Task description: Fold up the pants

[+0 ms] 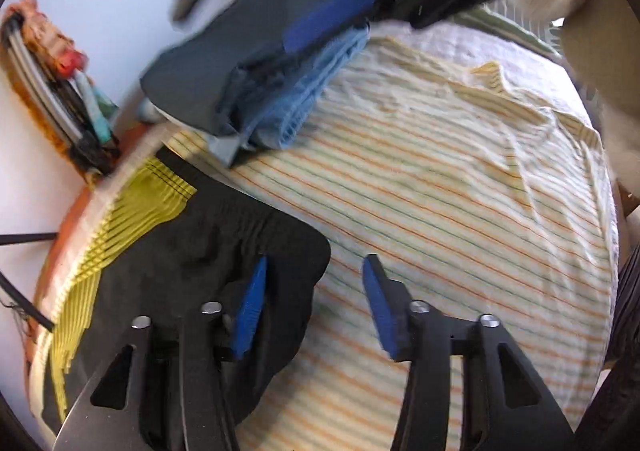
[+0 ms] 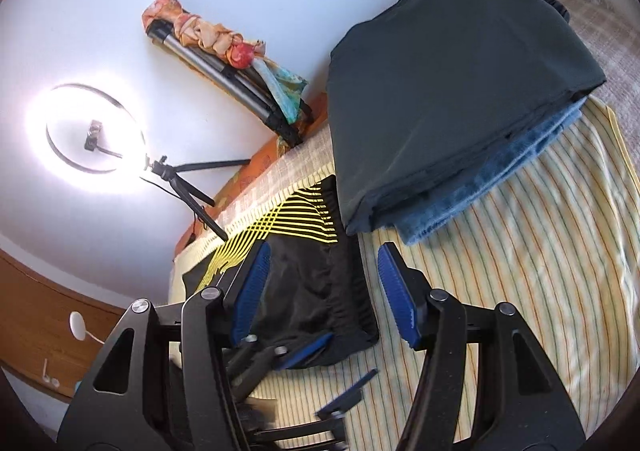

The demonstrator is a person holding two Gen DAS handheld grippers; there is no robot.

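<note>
Striped bed sheet [image 1: 460,179] holds a stack of folded dark and blue pants [image 2: 452,91] at the far edge, prob done; black pants w/ yellow stripes [image 1: 224,251] lie part-folded near the left edge, long axis along it, left gripper [image 1: 314,307] & right gripper [image 2: 324,291] both spread, empty.

Folded pants [image 1: 224,275] lie on the bed [image 1: 460,187] near its edge, under the left-hand finger of the left gripper [image 1: 314,307]. Beyond them, a stack of folded garments [image 1: 248,67] rests on the bed, with the right gripper [image 1: 320,27] over its top. In the right wrist view the stack [image 2: 452,91] sits behind the pants [image 2: 316,283]; a ring light [image 2: 96,127] and a tripod [image 2: 228,79] stand past the bed's edge, against the wall.
</note>
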